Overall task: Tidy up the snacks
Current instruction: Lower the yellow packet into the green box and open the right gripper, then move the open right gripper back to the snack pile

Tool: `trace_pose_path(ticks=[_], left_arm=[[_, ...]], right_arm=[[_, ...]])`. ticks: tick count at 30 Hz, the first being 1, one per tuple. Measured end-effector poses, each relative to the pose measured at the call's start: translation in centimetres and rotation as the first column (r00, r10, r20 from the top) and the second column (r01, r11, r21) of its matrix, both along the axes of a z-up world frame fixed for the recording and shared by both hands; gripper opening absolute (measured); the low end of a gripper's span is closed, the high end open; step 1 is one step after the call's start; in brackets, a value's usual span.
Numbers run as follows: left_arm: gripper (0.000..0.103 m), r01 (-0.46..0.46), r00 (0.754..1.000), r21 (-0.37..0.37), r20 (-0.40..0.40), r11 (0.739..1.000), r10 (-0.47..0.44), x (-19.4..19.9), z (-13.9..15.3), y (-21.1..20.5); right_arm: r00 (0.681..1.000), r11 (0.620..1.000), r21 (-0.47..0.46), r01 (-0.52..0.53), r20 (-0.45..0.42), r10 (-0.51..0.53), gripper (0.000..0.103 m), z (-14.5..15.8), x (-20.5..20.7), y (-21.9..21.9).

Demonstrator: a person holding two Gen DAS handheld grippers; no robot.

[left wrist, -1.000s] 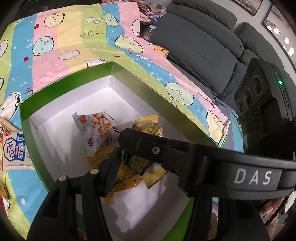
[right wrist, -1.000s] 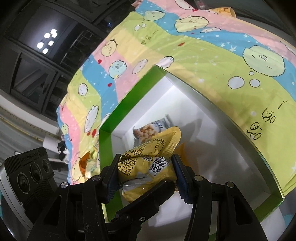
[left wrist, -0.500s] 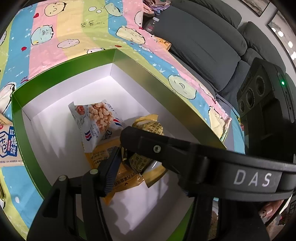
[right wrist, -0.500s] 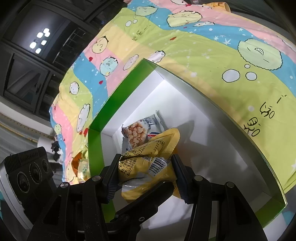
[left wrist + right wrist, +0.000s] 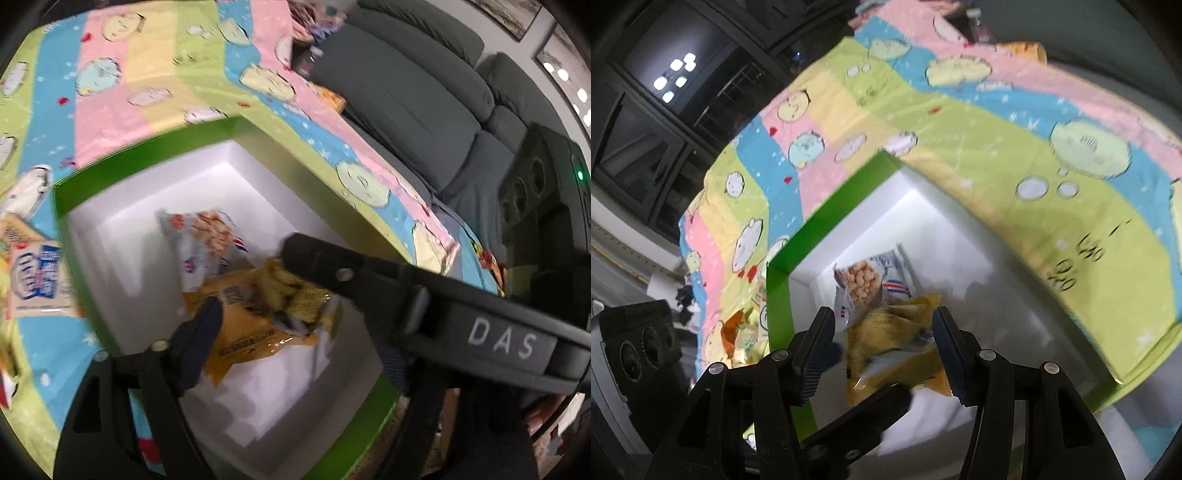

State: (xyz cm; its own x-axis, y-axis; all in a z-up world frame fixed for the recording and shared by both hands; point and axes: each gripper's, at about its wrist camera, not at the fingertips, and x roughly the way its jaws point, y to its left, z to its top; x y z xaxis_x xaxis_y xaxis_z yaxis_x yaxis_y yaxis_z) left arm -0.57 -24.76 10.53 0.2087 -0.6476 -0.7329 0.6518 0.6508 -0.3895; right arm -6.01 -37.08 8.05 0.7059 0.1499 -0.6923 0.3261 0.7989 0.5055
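Yellow snack packet (image 5: 897, 347) hangs between right tool (image 5: 884, 343) over green box (image 5: 777, 291).

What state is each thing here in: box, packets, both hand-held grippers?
Green box: open-topped, packets inside.
White puff packet: lying in the box.
Yellow packet: crumpled, between the right hand-held gripper's fingers.
Left hand-held gripper: jaws opening, yellow packet between them.
Right hand-held gripper: grip unclear, blurred.
Blue-white packet: outside, on the cloth.

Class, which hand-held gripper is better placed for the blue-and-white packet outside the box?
Left hand-held gripper: jaws opening around the orange packet, blue-and-white packet nearby. Right hand-held gripper clamps the yellow packet.
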Motion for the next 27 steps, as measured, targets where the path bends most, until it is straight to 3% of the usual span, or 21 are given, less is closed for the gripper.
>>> trace_pose_path(ticks=[2, 5, 10, 12, 18, 27], left_arm=[[0.086, -0.023, 0.999, -0.014, 0.026, 1.0, 0.023, -0.4, 1.1, 1.1], [0.09, -0.05, 0.997, -0.045, 0.051, 0.998, 0.052, -1.0, 2.4, 2.9], [0.096, -0.129, 0.989, -0.077, 0.069, 0.989, 0.134, -1.5, 4.1, 6.3], [0.098, -0.169, 0.98, -0.082, 0.094, 0.982, 0.177, -1.8, 4.7, 7.9], [0.102, -0.312, 0.934, -0.068, 0.163, 0.948, 0.319, -2.2, 5.8, 12.9], [0.102, -0.475, 0.863, -0.071, 0.156, 0.877, 0.48, -1.9, 5.1, 20.2]], right_arm=[[1.0, 0.999, -0.03, 0.014, 0.009, -0.014, 0.056, 1.0, -0.6, 0.3], [0.999, 0.998, -0.063, 0.03, 0.035, -0.028, 0.07, 2.2, -1.5, 0.9], [0.999, 0.994, -0.104, 0.029, 0.049, -0.024, 0.072, 3.6, -2.2, 2.3], [0.998, 0.993, -0.115, 0.022, 0.057, -0.015, 0.078, 4.0, -2.5, 3.0], [0.997, 0.987, -0.159, -0.019, 0.077, 0.031, 0.079, 5.4, -2.7, 5.6], [0.991, 0.967, -0.236, -0.097, 0.063, 0.114, 0.082, 6.6, -2.1, 10.4]])
